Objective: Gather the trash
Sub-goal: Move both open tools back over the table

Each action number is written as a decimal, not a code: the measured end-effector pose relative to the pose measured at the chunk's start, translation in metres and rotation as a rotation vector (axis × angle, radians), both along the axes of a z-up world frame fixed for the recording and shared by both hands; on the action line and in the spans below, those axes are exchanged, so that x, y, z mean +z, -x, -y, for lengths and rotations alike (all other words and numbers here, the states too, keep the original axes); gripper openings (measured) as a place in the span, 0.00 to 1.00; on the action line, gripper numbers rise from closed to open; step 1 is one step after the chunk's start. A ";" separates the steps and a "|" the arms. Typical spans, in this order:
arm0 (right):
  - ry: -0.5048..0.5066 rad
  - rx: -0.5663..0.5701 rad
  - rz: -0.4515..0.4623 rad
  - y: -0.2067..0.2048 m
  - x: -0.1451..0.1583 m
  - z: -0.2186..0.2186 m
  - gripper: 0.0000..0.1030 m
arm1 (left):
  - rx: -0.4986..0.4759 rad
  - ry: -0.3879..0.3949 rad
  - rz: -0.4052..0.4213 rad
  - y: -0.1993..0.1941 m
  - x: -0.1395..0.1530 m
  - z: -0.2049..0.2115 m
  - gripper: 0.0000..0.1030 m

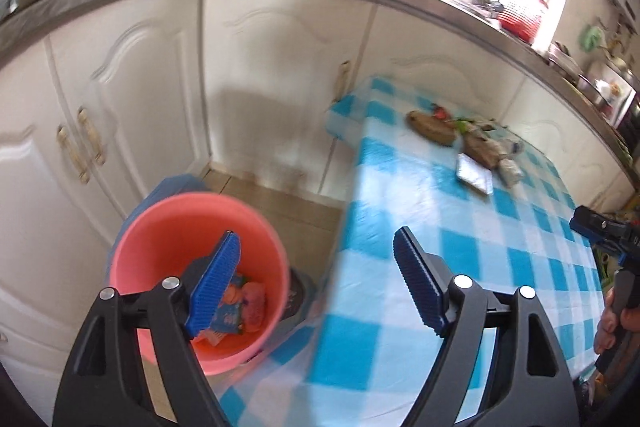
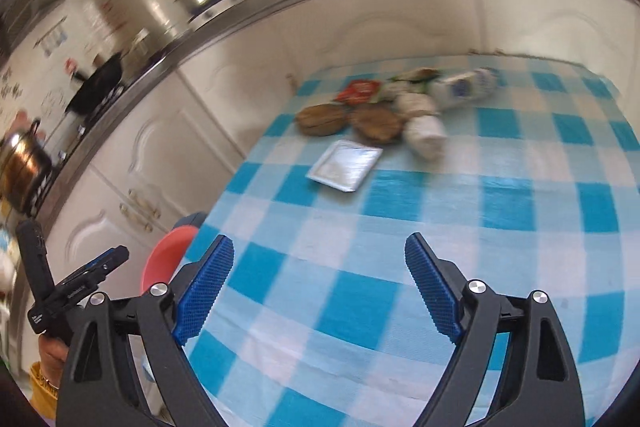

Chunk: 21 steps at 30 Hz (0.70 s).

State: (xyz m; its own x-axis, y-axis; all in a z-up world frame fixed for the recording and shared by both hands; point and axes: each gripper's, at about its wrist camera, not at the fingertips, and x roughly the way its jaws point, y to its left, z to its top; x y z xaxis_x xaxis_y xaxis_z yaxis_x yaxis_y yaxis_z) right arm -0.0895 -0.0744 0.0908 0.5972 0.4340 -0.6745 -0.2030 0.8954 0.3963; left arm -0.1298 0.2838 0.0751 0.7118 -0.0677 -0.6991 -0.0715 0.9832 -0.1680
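Both claws, left (image 1: pixel 316 283) and right (image 2: pixel 320 287), gape empty; some wrappers apparently lie in the bucket (image 1: pixel 168 223), while a litter heap (image 2: pixel 400 107) waits on the table (image 2: pixel 440 227).

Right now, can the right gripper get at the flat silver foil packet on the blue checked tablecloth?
Probably yes. The right gripper is open and empty, and only bare blue checked tablecloth lies before the flat silver foil packet, which lies nearest of the litter.

Your left wrist view looks steeply down over the round pink plastic bucket (image 1: pixel 200 267) beside the table edge. Your right wrist view looks down across the blue-and-white checked tablecloth (image 2: pixel 400 247). Both share the flat silver foil packet (image 1: pixel 475 175) (image 2: pixel 345 165).
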 end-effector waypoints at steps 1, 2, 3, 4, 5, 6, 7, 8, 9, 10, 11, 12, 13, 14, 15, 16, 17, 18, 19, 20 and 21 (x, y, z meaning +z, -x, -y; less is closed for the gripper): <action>-0.008 -0.022 -0.006 0.000 -0.002 0.013 0.86 | -0.022 0.001 0.004 -0.005 0.004 0.009 0.78; -0.020 -0.052 -0.010 0.002 -0.004 0.028 0.86 | -0.048 0.002 0.008 -0.012 0.008 0.020 0.78; -0.028 -0.075 -0.011 0.002 -0.004 0.040 0.86 | -0.074 0.001 0.011 -0.020 0.012 0.033 0.78; -0.034 -0.101 -0.012 0.003 -0.005 0.054 0.86 | -0.092 0.002 0.010 -0.027 0.014 0.045 0.78; -0.038 -0.119 -0.014 0.004 -0.006 0.064 0.86 | -0.112 0.008 0.005 -0.034 0.017 0.055 0.78; -0.044 -0.142 -0.017 0.007 -0.008 0.078 0.86 | -0.138 0.023 -0.002 -0.043 0.018 0.068 0.78; -0.050 -0.162 -0.018 0.008 -0.008 0.089 0.86 | -0.156 0.035 -0.008 -0.051 0.019 0.080 0.78; -0.057 -0.185 -0.021 0.009 -0.010 0.101 0.86 | -0.169 0.042 -0.017 -0.058 0.020 0.090 0.78; -0.061 -0.200 -0.022 0.009 -0.010 0.110 0.86 | -0.185 0.051 -0.028 -0.068 0.020 0.103 0.78; -0.064 -0.217 -0.021 0.009 -0.011 0.121 0.86 | -0.199 0.062 -0.036 -0.075 0.019 0.114 0.78; -0.065 -0.232 -0.021 0.009 -0.011 0.130 0.86 | -0.211 0.073 -0.041 -0.082 0.018 0.125 0.78; -0.065 -0.246 -0.026 0.007 -0.014 0.140 0.87 | -0.225 0.080 -0.048 -0.091 0.016 0.139 0.78; -0.066 -0.258 -0.031 0.005 -0.015 0.148 0.87 | -0.236 0.086 -0.055 -0.099 0.014 0.150 0.78; -0.071 -0.267 -0.036 0.003 -0.017 0.156 0.87 | -0.246 0.096 -0.064 -0.107 0.010 0.162 0.78; -0.082 -0.273 -0.046 -0.001 -0.019 0.164 0.87 | -0.252 0.099 -0.070 -0.115 0.007 0.171 0.78; -0.094 -0.273 -0.055 -0.004 -0.021 0.171 0.87 | -0.257 0.099 -0.076 -0.123 0.003 0.180 0.78; -0.109 -0.271 -0.067 -0.009 -0.023 0.178 0.87 | -0.257 0.099 -0.082 -0.131 0.000 0.186 0.78; -0.118 -0.270 -0.077 -0.012 -0.025 0.183 0.87 | -0.247 0.093 -0.084 -0.142 -0.003 0.192 0.78; -0.124 -0.266 -0.086 -0.016 -0.026 0.188 0.87 | -0.238 0.090 -0.083 -0.151 -0.004 0.195 0.78; -0.129 -0.263 -0.092 -0.020 -0.028 0.192 0.87 | -0.237 0.088 -0.083 -0.160 -0.005 0.197 0.78; -0.134 -0.258 -0.099 -0.024 -0.029 0.196 0.87 | -0.234 0.078 -0.083 -0.171 -0.006 0.198 0.78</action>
State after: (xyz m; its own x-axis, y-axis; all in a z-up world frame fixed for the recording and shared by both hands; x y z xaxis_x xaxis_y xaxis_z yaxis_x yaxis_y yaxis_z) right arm -0.0654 -0.2704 0.0622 0.6335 0.3653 -0.6821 0.0698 0.8509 0.5206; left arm 0.0412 0.0862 0.0688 0.6110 -0.2793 -0.7407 0.1395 0.9590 -0.2466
